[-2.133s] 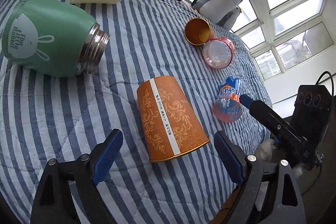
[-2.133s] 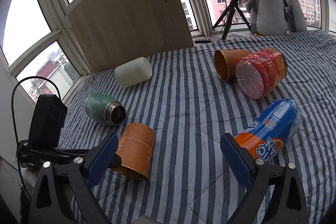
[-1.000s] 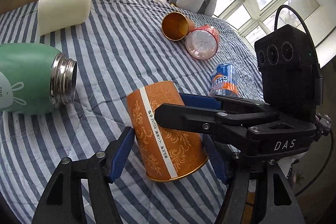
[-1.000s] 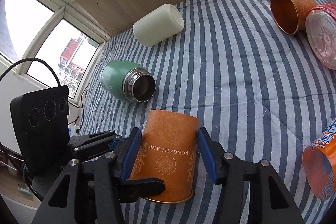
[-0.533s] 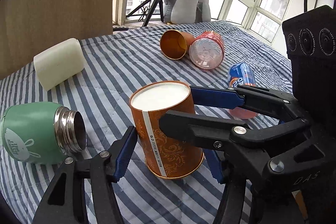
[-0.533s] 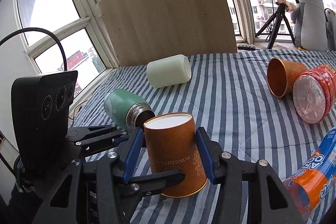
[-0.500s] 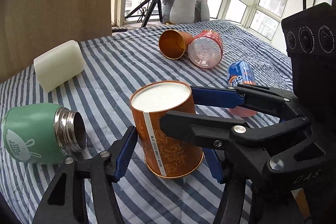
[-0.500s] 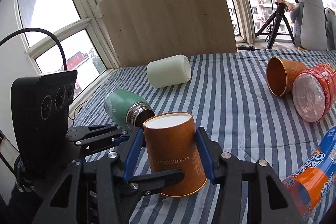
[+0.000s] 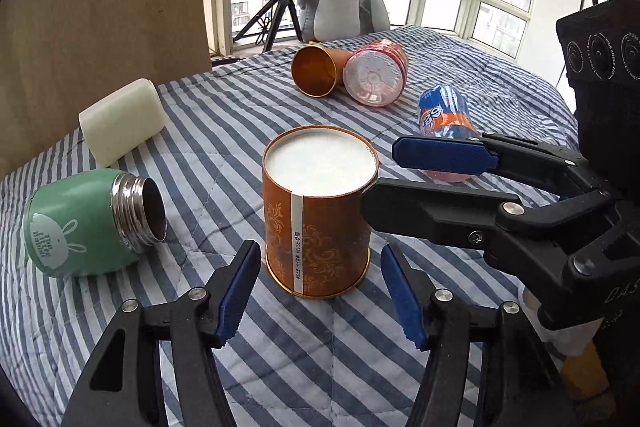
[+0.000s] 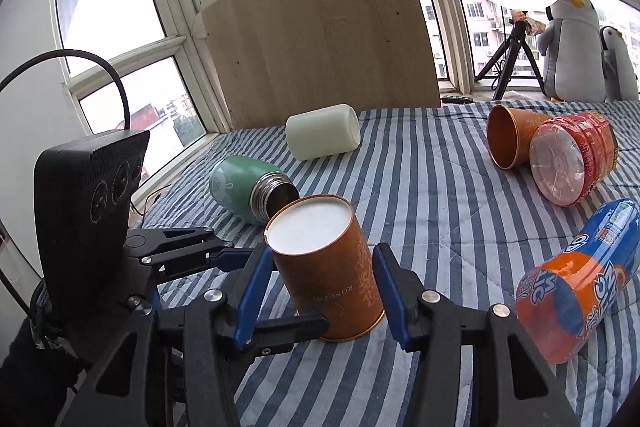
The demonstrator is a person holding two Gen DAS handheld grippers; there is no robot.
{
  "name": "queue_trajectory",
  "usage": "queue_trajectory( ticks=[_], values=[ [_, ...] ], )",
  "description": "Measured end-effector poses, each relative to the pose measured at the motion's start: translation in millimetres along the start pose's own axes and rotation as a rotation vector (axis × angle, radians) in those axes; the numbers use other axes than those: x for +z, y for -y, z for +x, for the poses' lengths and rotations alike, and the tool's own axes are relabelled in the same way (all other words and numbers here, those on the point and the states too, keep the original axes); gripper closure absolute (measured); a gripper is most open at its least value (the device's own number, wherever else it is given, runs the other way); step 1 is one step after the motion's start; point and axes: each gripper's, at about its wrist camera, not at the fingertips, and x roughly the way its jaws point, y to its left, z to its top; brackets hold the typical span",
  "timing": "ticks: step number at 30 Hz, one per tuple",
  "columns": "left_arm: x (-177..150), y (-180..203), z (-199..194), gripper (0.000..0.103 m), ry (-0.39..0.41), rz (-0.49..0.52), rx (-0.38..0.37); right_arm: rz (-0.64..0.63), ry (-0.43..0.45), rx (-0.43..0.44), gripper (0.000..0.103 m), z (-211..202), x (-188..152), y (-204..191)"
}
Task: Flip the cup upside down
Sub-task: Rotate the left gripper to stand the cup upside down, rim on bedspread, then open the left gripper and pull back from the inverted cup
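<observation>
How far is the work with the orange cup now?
Mostly done: the orange cup stands rim-down on the striped blanket, its white base facing up. In hand: nothing is gripped; left gripper and right gripper flank the cup, jaws open and apart from it. Left: only drawing both grippers away.

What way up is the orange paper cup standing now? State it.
Upside down. The orange paper cup stands on the striped quilt with its wide gold rim down and white closed base facing up.

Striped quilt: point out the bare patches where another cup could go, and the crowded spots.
Free: the middle stretch between the white container, the lying gold-lined cup and the upturned orange paper cup; also ahead of the orange-blue bottle. Crowded: around the paper cup, green flask and both tongs.
</observation>
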Motion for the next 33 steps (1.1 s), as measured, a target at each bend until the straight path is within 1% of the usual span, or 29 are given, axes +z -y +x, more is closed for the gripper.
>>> queue_trajectory(
  ticks=[2, 3, 4, 5, 8, 10, 12, 14, 15, 18, 20, 23, 25, 27, 30, 33],
  values=[
    [-5.7, 0.2, -9.0, 0.033, 0.016, -0.020, 0.000, -0.008, 0.031, -0.018, 0.045, -10.7, -3.5, -1.6],
    [-9.0, 0.8, -14.5, 0.029, 0.028, -0.028, 0.001, -0.016, 0.050, -0.030, 0.043, -16.8, -5.9, -2.9],
    [-12.3, 1.2, -20.3, 0.025, 0.046, -0.032, 0.012, -0.025, 0.069, -0.046, 0.040, -22.7, -8.3, -4.6],
    [-15.6, 2.0, -26.3, 0.024, 0.066, -0.038, 0.028, -0.035, 0.088, -0.067, 0.037, -28.8, -10.9, -6.2],
    [-25.6, 5.9, -43.9, 0.018, 0.121, -0.057, 0.057, -0.068, 0.144, -0.122, 0.030, -45.4, -18.7, -11.9],
    [-31.6, 11.0, -55.8, 0.007, 0.176, -0.062, 0.096, -0.091, 0.184, -0.166, 0.029, -53.8, -22.5, -14.7],
    [-37.8, 17.9, -69.6, 0.005, 0.255, -0.057, 0.163, -0.115, 0.215, -0.200, 0.028, -60.3, -25.1, -17.4],
    [-44.1, 25.2, -83.2, 0.001, 0.338, -0.063, 0.224, -0.133, 0.252, -0.235, 0.024, -65.7, -27.6, -19.2],
    [-47.7, 29.0, -89.7, 0.000, 0.381, -0.063, 0.250, -0.143, 0.269, -0.248, 0.024, -67.4, -28.8, -20.5],
    [-55.9, 39.7, -102.2, 0.000, 0.461, -0.054, 0.347, -0.168, 0.325, -0.300, 0.023, -72.2, -34.1, -24.3],
    [-59.4, 43.4, -109.3, 0.000, 0.503, -0.065, 0.381, -0.176, 0.350, -0.321, 0.023, -74.1, -36.2, -26.9],
    [-62.9, 46.7, -118.8, 0.000, 0.551, -0.088, 0.400, -0.179, 0.379, -0.350, 0.023, -77.9, -37.6, -28.9],
    [-64.1, 48.7, -122.2, 0.000, 0.597, -0.094, 0.439, -0.172, 0.398, -0.366, 0.023, -80.9, -36.5, -28.5],
    [-67.5, 52.0, -123.6, 0.000, 0.620, -0.092, 0.472, -0.167, 0.423, -0.393, 0.023, -83.0, -36.9, -28.7],
    [-69.3, 52.2, -122.7, 0.000, 0.624, -0.093, 0.479, -0.156, 0.448, -0.401, 0.023, -84.9, -38.4, -27.4],
    [-70.1, 49.3, -123.4, 0.000, 0.627, -0.109, 0.482, -0.144, 0.449, -0.396, 0.023, -83.6, -40.0, -24.3]
  ],
)
